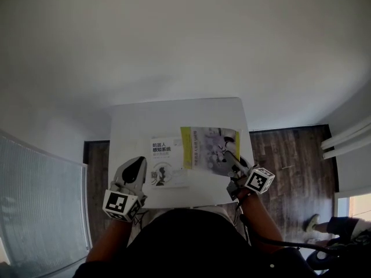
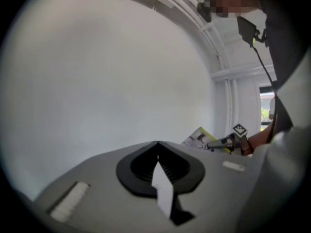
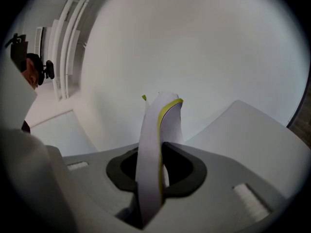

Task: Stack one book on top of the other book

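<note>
Two books lie on the white table (image 1: 174, 117). The white book (image 1: 167, 162) with dark print is at the left, and the book with a yellow-green stripe (image 1: 208, 146) is to its right, its left edge over the white one. My right gripper (image 1: 229, 160) is shut on the near right corner of the striped book (image 3: 163, 125), which stands up between the jaws. My left gripper (image 1: 138, 168) sits at the white book's left edge. In the left gripper view a thin white edge (image 2: 163, 191) is pinched in my left gripper (image 2: 158, 160), apparently that book's.
The table is small and stands against a white wall. Dark wood floor (image 1: 290, 155) lies to its right, with white slats (image 1: 348, 139) beyond. A pale ribbed panel (image 1: 40, 201) stands at the left. The person's dark torso (image 1: 191, 236) is at the near table edge.
</note>
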`<act>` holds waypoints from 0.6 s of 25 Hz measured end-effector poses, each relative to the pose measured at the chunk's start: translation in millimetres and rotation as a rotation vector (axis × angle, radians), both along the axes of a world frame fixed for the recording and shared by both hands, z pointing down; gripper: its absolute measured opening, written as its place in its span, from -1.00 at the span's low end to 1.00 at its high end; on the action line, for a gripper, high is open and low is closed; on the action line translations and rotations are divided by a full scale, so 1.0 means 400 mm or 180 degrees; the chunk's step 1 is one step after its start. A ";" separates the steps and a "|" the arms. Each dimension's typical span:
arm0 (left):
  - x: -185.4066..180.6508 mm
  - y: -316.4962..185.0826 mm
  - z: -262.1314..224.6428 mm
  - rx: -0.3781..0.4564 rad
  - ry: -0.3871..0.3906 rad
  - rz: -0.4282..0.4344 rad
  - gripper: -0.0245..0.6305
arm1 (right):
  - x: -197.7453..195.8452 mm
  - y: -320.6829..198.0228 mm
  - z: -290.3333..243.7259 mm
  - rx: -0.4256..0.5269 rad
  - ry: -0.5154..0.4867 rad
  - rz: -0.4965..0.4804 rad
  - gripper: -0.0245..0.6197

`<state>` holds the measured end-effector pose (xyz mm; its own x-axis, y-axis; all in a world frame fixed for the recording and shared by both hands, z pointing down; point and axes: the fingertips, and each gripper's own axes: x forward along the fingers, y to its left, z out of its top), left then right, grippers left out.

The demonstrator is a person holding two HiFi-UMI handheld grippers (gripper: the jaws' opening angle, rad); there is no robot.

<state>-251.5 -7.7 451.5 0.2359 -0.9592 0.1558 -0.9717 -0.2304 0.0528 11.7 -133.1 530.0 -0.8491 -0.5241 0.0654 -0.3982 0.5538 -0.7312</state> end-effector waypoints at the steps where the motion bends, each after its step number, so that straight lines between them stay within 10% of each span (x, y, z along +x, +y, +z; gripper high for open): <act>1: 0.002 0.002 -0.010 0.0017 0.0000 -0.0005 -0.91 | -0.003 0.002 -0.009 -0.0002 -0.0008 -0.0019 -0.67; 15: 0.018 0.017 0.077 -0.0088 0.0120 -0.0193 -0.91 | 0.017 -0.021 0.068 0.0021 -0.0074 -0.0121 -0.67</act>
<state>-244.2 -1.0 482.2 0.1838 -0.9674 0.1743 -0.9810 -0.1692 0.0952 18.4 -141.6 557.3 -0.8697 -0.4918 0.0422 -0.3598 0.5731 -0.7363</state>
